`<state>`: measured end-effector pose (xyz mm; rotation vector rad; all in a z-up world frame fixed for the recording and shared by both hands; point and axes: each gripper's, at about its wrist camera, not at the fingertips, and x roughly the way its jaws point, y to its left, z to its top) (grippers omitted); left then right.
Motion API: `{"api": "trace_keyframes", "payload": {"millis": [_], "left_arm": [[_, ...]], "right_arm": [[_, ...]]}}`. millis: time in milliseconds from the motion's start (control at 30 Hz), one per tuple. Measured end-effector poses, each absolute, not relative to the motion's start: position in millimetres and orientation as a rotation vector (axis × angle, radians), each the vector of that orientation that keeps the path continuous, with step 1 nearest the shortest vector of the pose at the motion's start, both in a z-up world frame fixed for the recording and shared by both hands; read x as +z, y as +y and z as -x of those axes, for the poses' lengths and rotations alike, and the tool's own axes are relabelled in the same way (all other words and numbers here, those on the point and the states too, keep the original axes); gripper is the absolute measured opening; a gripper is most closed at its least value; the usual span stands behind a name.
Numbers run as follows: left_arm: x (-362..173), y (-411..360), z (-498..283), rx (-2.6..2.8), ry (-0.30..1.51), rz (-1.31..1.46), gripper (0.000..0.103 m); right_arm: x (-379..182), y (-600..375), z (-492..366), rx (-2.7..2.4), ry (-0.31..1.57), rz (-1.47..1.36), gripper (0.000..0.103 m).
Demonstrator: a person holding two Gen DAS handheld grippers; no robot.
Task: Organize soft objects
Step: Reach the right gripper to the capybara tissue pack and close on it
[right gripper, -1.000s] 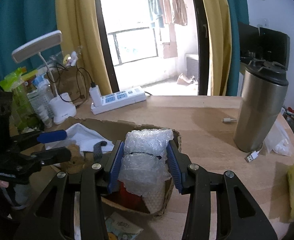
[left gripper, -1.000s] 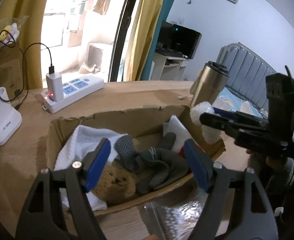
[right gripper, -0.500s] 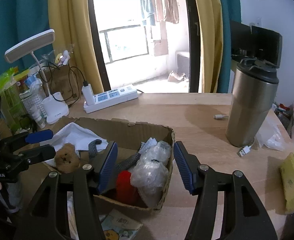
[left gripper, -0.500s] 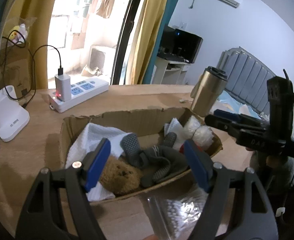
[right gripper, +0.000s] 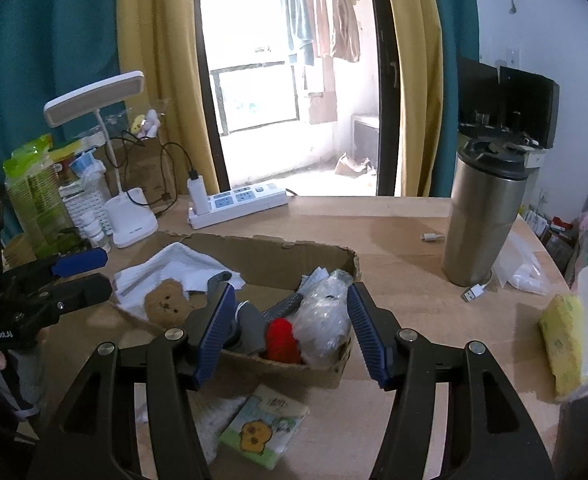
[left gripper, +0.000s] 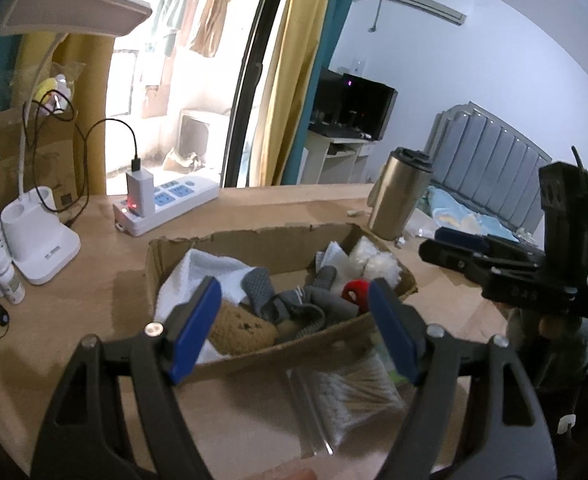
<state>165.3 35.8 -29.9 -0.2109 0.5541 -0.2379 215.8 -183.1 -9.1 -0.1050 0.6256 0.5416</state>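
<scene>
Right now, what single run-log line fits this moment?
left gripper: open, empty | right gripper: open, empty | bubble wrap: in cardboard box beside red item | yellow sponge: outside box

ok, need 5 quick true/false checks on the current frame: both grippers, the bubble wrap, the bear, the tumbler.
1. The right gripper is shut on the bubble wrap. False: it is open and empty; the bubble wrap lies in the cardboard box.
2. The left gripper is open. True.
3. The brown bear lies in the box against the white towel. True.
4. The steel tumbler lies on its side in the box. False: it stands upright on the table, outside the box.
5. A yellow sponge sits outside the box, on the table's right edge. True.
</scene>
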Motion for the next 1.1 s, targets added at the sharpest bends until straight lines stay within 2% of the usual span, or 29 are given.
{"api": "trace_keyframes", "payload": {"millis": [533,1100], "left_arm": [[-30,39,-124,-0.227,0.549,0.214,0.077],[-53,22,-113,-0.239,0.605,0.225,0.077]], "right_arm": [[-6,-188,-178,0.54,0.615,0.108,0.062],[-34,-197,-159,0.536,0.684,0.104,0.062]]}}
